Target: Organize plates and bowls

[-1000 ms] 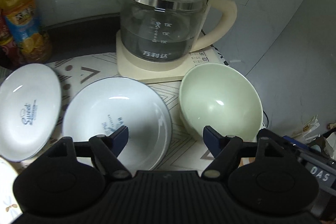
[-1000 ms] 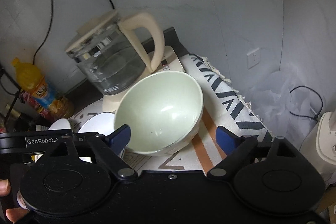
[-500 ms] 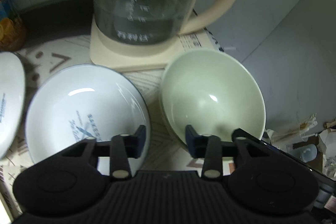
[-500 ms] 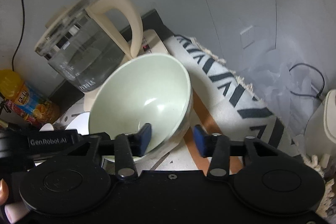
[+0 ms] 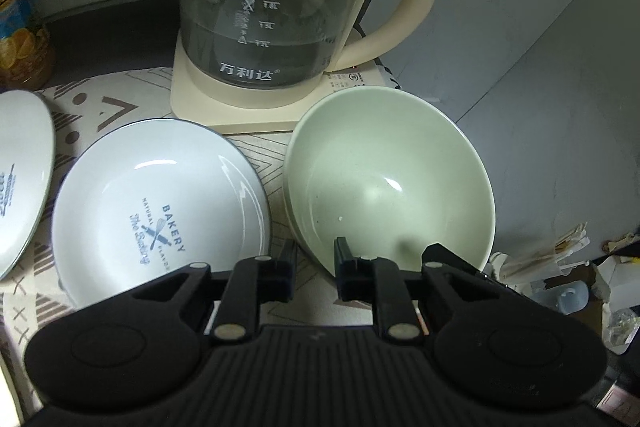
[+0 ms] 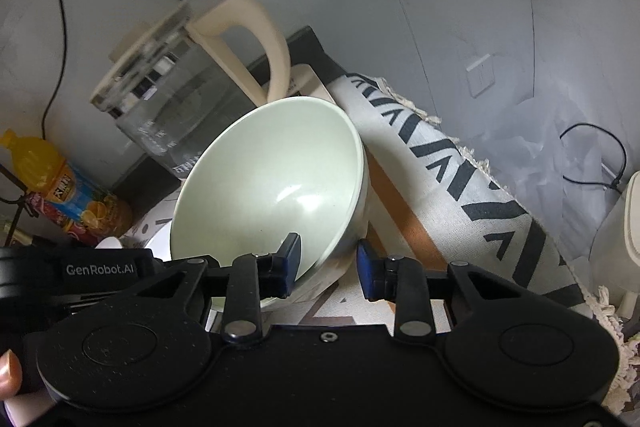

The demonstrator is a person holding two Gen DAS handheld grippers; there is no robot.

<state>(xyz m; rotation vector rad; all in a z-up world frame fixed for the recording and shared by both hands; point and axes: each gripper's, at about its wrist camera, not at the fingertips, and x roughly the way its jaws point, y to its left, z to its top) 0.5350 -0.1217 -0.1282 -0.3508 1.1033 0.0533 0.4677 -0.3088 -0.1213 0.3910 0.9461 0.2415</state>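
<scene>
A pale green bowl (image 5: 384, 179) sits tilted at the right end of the patterned cloth, just in front of the kettle. My left gripper (image 5: 315, 267) is shut on its near-left rim, one finger inside and one outside. My right gripper (image 6: 328, 263) is shut on the near rim of the same green bowl (image 6: 272, 179), its left finger inside the bowl. A white plate printed "BAKERY" (image 5: 160, 203) lies to the bowl's left. Another white plate (image 5: 20, 179) is cut off at the far left.
A glass kettle (image 5: 272, 7) on a cream base stands close behind the dishes, against the grey wall. An orange juice bottle (image 6: 60, 187) stands at the back left. The cloth's fringed edge (image 6: 460, 155) drops off to the right, with clutter and cables below.
Both grippers went from wide open to closed on the green bowl's rim and moved in closer. The bowl looks more tilted in the right wrist view.
</scene>
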